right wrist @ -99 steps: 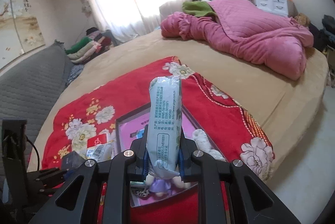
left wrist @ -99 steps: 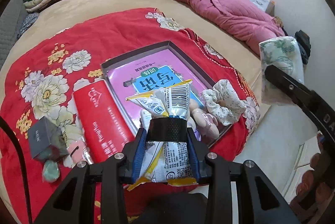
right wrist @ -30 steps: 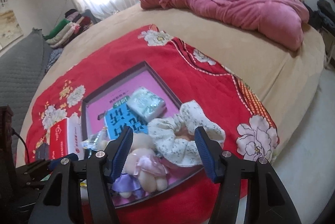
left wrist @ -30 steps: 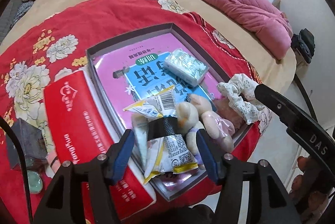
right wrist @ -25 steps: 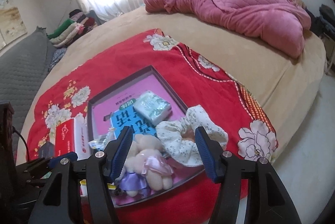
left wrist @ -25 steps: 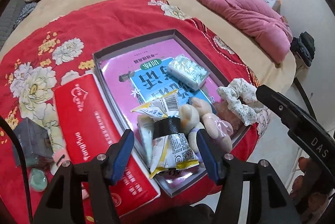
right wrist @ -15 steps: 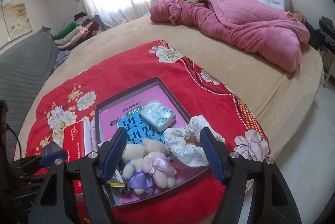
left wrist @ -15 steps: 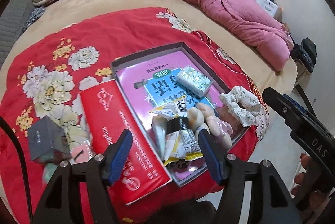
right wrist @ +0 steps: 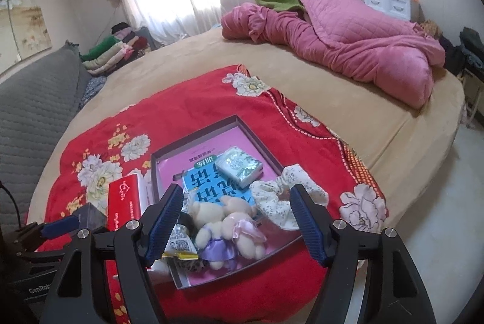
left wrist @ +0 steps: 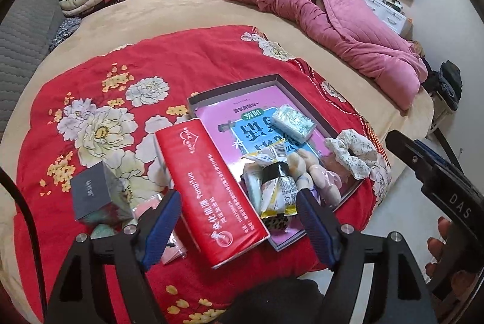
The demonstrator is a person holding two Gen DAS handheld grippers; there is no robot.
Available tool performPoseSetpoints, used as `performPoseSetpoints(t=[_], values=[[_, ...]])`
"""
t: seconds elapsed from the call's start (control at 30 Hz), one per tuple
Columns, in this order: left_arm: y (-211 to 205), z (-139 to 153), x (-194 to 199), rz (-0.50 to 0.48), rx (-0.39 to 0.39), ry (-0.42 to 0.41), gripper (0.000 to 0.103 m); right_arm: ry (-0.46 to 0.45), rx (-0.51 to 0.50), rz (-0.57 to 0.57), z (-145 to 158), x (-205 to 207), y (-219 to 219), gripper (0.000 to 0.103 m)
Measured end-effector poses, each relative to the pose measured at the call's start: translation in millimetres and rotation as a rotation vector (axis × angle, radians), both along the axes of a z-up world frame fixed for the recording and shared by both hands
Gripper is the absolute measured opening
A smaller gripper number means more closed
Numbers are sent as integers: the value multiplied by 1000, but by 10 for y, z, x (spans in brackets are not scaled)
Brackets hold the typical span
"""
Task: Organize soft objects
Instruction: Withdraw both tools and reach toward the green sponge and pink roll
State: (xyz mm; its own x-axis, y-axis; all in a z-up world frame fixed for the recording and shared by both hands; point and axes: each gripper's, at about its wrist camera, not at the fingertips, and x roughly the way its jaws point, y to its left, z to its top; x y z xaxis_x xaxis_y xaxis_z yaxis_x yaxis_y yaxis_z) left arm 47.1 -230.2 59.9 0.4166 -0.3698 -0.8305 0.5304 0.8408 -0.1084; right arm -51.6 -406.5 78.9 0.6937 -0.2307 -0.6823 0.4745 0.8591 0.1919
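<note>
On the red flowered blanket (left wrist: 187,57), going left to right, a small dark box (left wrist: 90,190) and a red tissue pack (left wrist: 208,187) are lying outside the tray (left wrist: 236,86). Both are sitting nearer the left gripper (left wrist: 239,218), whose jaws are opening with nothing between them; the pack's long axis is running away from it, toward the far left. Inside the tray, the snack bundle (left wrist: 276,181), plush dolls (right wrist: 227,227) and scrunchie (right wrist: 284,196) are resting below the right gripper (right wrist: 236,218), gaping wide and holding nothing.
</note>
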Motion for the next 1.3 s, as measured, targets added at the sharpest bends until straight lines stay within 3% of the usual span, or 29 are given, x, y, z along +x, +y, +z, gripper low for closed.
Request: performPoseSetpoints(t=[0.43, 0.77, 1.3], values=[[526, 58, -73, 60, -6, -10, 77, 27, -77, 111, 156, 39, 501, 74], [1267, 30, 12, 180, 11, 5, 77, 45, -105, 225, 199, 160, 1042, 74], [2132, -289, 57, 275, 36, 55, 77, 116, -117, 403, -47, 480, 1992, 75]])
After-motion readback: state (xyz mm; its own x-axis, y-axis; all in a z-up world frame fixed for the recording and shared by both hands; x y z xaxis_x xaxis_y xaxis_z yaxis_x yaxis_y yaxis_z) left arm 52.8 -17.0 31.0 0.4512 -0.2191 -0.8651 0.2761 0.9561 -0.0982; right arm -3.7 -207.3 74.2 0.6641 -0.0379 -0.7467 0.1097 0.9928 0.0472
